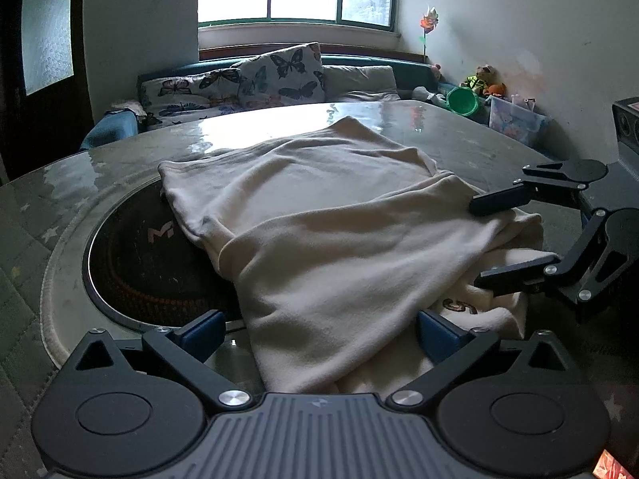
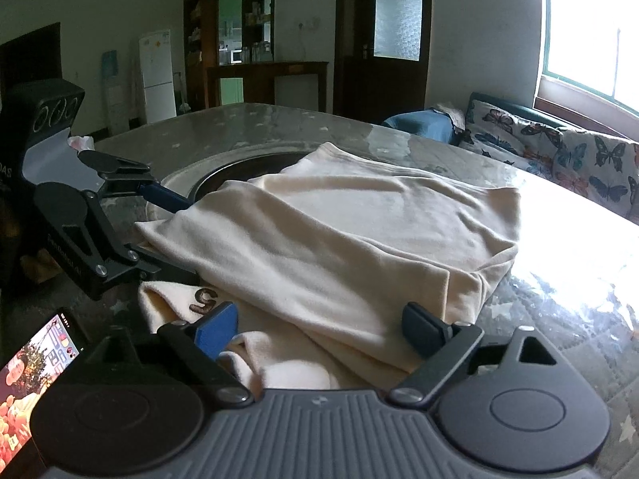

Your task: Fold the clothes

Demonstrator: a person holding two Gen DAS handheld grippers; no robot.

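Left tool [image 1: 319, 333] and right tool [image 2: 321, 329] both spread wide

You have one cream cotton garment [image 1: 339, 223] at twelve o'clock, two black two-finger grippers, left [image 1: 319, 333] and right [image 2: 325, 329], and two butterfly-print cushions [image 1: 279, 74].

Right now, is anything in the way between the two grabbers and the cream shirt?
Nothing visible. The cream shirt lies between the open fingers of the left gripper and the right gripper, with no other object in front of either.

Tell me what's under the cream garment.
The cream garment partly covers a dark round inset in the table. The inset's right part is hidden beneath cloth.
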